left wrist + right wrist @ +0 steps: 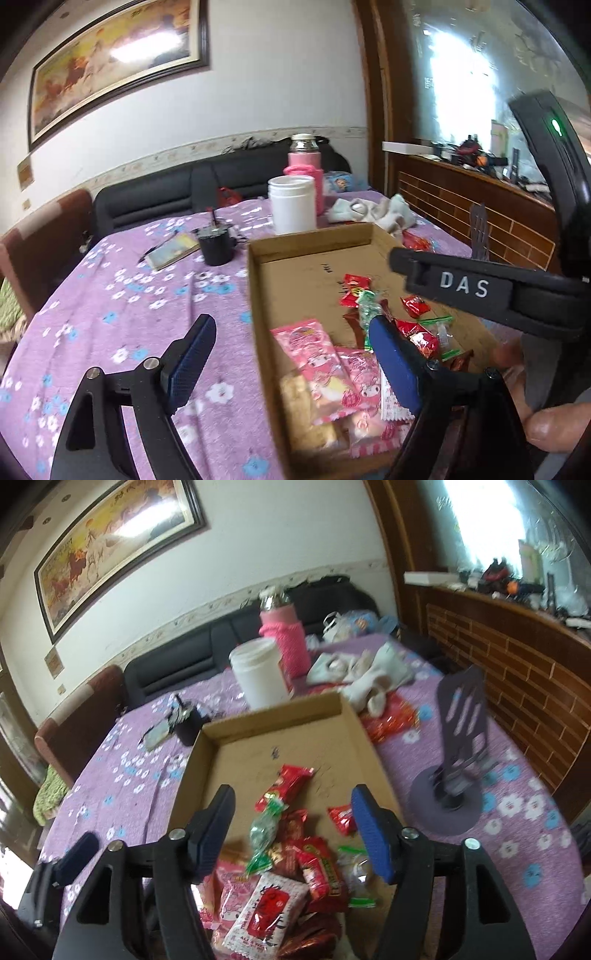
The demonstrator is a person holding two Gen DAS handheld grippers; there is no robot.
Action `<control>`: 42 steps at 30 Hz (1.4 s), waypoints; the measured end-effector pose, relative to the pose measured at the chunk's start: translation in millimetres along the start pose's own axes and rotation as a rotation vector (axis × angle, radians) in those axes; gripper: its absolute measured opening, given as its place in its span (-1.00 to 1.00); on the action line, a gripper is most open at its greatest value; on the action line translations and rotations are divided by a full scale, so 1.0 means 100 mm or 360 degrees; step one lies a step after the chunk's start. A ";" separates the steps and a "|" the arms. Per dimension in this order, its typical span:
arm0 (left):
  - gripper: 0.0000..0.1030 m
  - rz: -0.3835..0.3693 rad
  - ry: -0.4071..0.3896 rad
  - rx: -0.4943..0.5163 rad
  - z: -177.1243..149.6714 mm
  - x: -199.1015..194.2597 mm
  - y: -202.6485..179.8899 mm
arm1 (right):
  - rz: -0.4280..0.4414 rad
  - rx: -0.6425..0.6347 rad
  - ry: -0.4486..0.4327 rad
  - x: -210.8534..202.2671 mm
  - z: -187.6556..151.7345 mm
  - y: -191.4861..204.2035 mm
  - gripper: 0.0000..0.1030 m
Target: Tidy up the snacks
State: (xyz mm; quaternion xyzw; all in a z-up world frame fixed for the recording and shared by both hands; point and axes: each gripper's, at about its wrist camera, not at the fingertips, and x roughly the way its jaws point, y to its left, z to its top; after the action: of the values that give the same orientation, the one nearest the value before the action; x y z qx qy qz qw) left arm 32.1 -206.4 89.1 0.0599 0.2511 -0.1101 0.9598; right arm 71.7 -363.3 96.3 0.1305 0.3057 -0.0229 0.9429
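Observation:
A shallow cardboard box (255, 280) (207, 734) sits on the purple floral tablecloth. Its near end holds pink snack packs (317, 354), red candy packets (290, 784) and green-wrapped candies (264, 830). A white and red packet (264, 919) lies nearest in the right wrist view. My left gripper (291, 354) is open and empty, straddling the box's left wall. My right gripper (291, 830) is open and empty, above the snack pile. The right gripper also shows at the right edge of the left wrist view (461, 284).
Behind the box stand a white jar (292, 205) (260, 674) and a pink flask (304, 158). A black cup (216, 245), a notebook (173, 251), crumpled cloths (362, 675), more red packets (391, 720) and a black phone stand (454, 775) lie on the table.

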 end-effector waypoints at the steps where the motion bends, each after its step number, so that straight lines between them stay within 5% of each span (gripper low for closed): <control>1: 0.78 0.0032 -0.0007 0.0010 0.00 -0.10 0.02 | -0.0026 0.0006 -0.0021 -0.07 0.01 0.00 0.39; 3: 0.98 0.0074 -0.0022 0.0059 -0.05 -0.27 0.05 | -0.0091 -0.0008 -0.0021 -0.19 0.02 0.03 0.43; 7: 0.99 0.0142 -0.0035 0.0166 -0.29 -0.62 0.12 | -0.0095 -0.0155 -0.0099 -0.67 -0.22 0.23 0.81; 10: 0.99 0.0284 0.0090 0.0180 -0.54 -0.78 0.17 | -0.0069 -0.0283 -0.0124 -0.99 -0.56 0.36 0.87; 14: 0.99 0.0138 0.0145 0.0101 -0.82 -0.95 0.27 | -0.0093 -0.0325 -0.0135 -1.23 -0.92 0.36 0.91; 19: 0.99 0.0206 0.0173 0.0080 -0.93 -0.93 0.35 | -0.0178 -0.0277 -0.0187 -1.30 -1.12 0.24 0.95; 22: 0.99 0.0051 0.0256 -0.0047 -0.96 -0.87 0.48 | -0.0150 -0.0205 -0.0175 -1.26 -1.13 0.21 1.00; 42: 0.99 0.0181 0.0364 -0.0097 -0.98 -0.70 0.57 | -0.0123 -0.0268 -0.0164 -1.06 -1.22 0.35 1.00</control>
State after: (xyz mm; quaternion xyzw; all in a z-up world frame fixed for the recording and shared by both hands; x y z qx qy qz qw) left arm -60.1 -121.8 42.2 0.0569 0.3584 -0.0401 0.9310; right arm -80.0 -302.1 71.0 0.0375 0.2624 -0.0403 0.9634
